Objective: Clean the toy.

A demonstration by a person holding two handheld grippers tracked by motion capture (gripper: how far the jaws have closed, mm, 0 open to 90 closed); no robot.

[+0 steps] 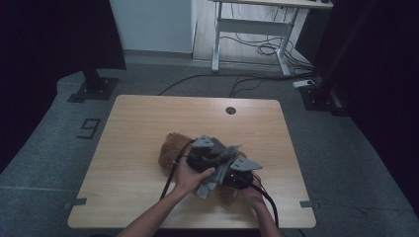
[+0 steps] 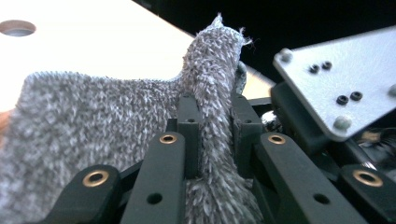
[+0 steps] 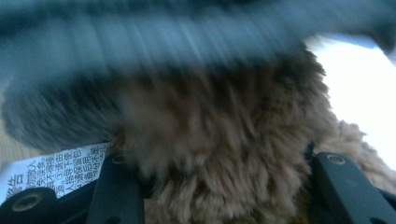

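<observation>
Both claws work close together at the lower centre of the high view, over the wooden surface [image 1: 128, 143]. The left claw [image 2: 212, 135] is clamped on a fold of the grey fleece cloth [image 2: 93, 121]: in the left gripper view the fabric rises between its two black jaws and stands up above them, while the rest drapes away to the left of the frame, held clear of the surface, presumably so it can be drawn off or over the brown item. The right claw [image 3: 224, 186] has its jaws either side of the brown plush item [image 3: 219, 140], which bulges between them, with a printed white care label [image 3: 51, 170] at lower left; the picture is blurred, so whether the pads actually press on the pile cannot be told. Judged from its position, that claw serves to steady the plush while the cloth is worked. In the high view the plush [image 1: 170, 148] lies on the surface at frame centre, partly beneath the cloth [image 1: 222, 153].
</observation>
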